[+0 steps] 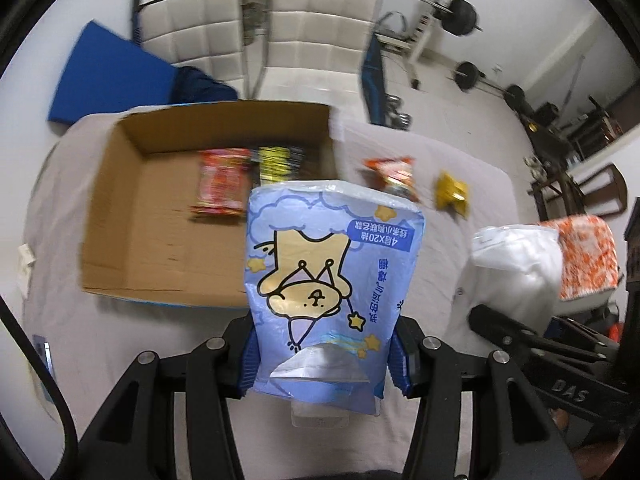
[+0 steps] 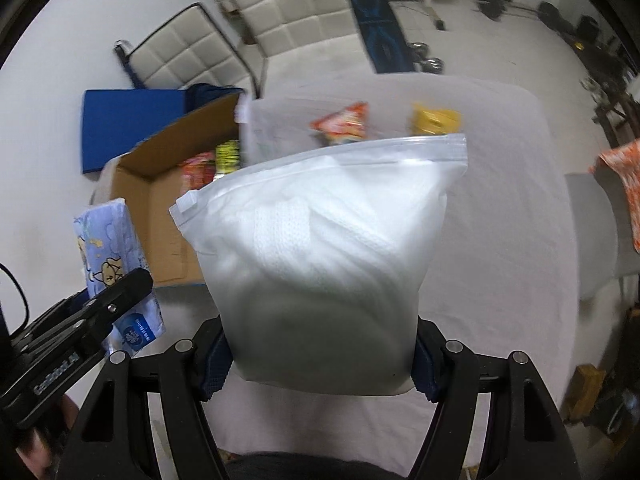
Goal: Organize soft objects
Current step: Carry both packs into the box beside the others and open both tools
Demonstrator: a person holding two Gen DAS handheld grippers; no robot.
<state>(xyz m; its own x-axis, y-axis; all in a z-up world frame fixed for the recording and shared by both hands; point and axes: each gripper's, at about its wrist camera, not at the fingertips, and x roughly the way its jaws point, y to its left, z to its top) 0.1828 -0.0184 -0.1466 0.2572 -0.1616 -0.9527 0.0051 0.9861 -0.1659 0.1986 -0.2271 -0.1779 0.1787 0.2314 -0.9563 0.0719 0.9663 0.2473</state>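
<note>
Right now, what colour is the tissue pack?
Light blue tissue pack with a cartoon dog; clearest in left wrist view.

Count, both views:
- Grippers: 2, left (image 1: 324, 356) and right (image 2: 320, 364).
- Tissue pack (image 1: 328, 280): 1.
- Zip bag (image 2: 320, 264): 1.
- Box (image 1: 132, 216): 1, holding 2 packets, red (image 1: 222, 182) and yellow-black (image 1: 276, 164).
- Packets on table (image 1: 400, 144) by far edge: 2, orange (image 1: 394, 176) and yellow (image 1: 452, 192).
- Chairs: 2 (image 1: 192, 28), (image 1: 320, 32).

Both wrist views look closely down over the table (image 1: 100, 340), sharing the cardboard box (image 1: 132, 216) ahead.
</note>
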